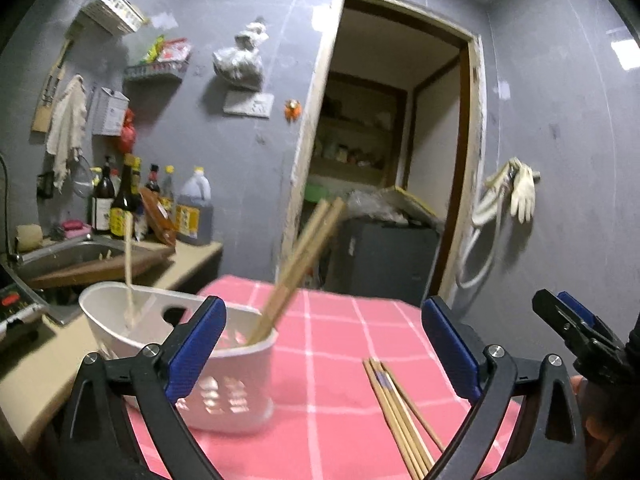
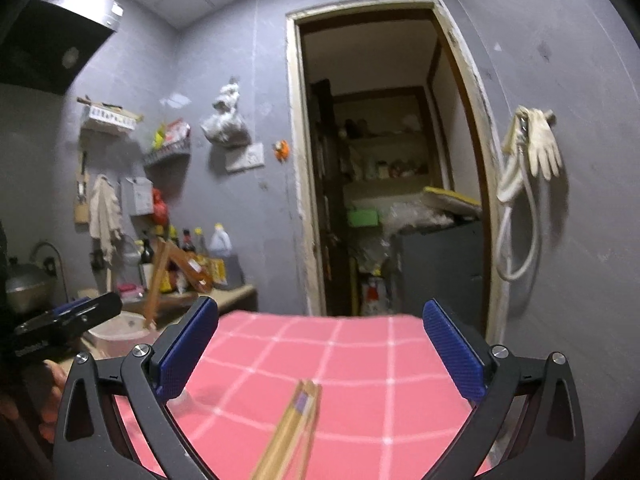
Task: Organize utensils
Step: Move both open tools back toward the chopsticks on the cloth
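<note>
chopsticks (image 1: 400, 412) | on cloth between left gripper's (image 1: 324, 344) spread jaws | right gripper (image 2: 320, 354) jaws apart, empty

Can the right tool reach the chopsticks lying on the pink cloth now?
Probably yes: the right tool is open and empty, and the chopsticks lie loose on the pink cloth, nothing between.

Grey tiled walls surround an open wooden-framed doorway (image 2: 384, 152) into a dim shelved storeroom, with sauce bottles (image 1: 120, 204) on a counter to its left, gloves (image 2: 540, 144) hanging to its right, and a pink checked tablecloth (image 2: 340, 360) before it.
</note>
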A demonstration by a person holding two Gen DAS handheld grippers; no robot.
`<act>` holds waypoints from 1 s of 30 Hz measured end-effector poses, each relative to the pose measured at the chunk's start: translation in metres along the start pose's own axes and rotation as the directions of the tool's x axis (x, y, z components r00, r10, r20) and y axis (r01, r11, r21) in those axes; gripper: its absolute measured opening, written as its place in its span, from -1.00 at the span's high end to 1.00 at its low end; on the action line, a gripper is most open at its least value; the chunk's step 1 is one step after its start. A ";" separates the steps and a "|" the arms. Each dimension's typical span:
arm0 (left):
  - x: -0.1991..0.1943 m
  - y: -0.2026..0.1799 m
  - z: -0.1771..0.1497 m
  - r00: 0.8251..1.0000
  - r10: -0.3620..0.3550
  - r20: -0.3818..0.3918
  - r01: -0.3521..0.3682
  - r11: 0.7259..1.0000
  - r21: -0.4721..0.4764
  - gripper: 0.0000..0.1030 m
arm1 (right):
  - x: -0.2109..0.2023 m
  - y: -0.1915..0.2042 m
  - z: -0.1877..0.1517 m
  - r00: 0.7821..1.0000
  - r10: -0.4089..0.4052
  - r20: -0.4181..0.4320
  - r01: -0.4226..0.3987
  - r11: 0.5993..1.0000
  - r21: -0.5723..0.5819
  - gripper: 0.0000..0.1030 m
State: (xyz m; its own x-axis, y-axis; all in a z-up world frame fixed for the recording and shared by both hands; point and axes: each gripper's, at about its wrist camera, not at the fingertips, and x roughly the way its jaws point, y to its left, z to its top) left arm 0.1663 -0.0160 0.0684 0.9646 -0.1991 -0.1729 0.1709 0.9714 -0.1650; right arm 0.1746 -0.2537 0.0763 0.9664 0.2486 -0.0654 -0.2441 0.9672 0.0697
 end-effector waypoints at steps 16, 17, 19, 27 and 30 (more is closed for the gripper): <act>0.065 -0.025 -0.059 0.949 -0.014 -0.316 0.036 0.997 0.065 -0.85 | 0.049 -0.031 -0.048 0.936 0.022 -0.352 -0.006 0.999 0.047 -0.88; 0.069 -0.025 -0.061 0.943 -0.015 -0.331 0.039 0.997 0.067 -0.85 | 0.053 -0.030 -0.050 0.927 0.033 -0.373 -0.017 0.999 0.046 -0.78; 0.077 -0.027 -0.067 0.931 -0.021 -0.364 0.050 0.996 0.072 -0.78 | 0.058 -0.028 -0.054 0.914 0.047 -0.404 -0.034 0.999 0.040 -0.62; 0.114 -0.028 -0.080 0.866 -0.053 -0.496 0.095 0.994 0.060 -0.28 | 0.085 -0.021 -0.071 0.832 0.112 -0.544 -0.112 0.993 0.034 0.10; 0.128 -0.024 -0.082 0.840 -0.069 -0.537 0.102 0.994 0.032 -0.15 | 0.095 -0.017 -0.078 0.791 0.129 -0.598 -0.139 0.990 0.029 0.25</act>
State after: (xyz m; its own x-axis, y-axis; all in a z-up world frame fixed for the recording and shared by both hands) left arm 0.2693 -0.0752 -0.0292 0.6910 -0.3037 -0.6559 0.2743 0.9497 -0.1508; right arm 0.2644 -0.2423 -0.0087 0.6851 0.3521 -0.6377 -0.3740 0.9213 0.1069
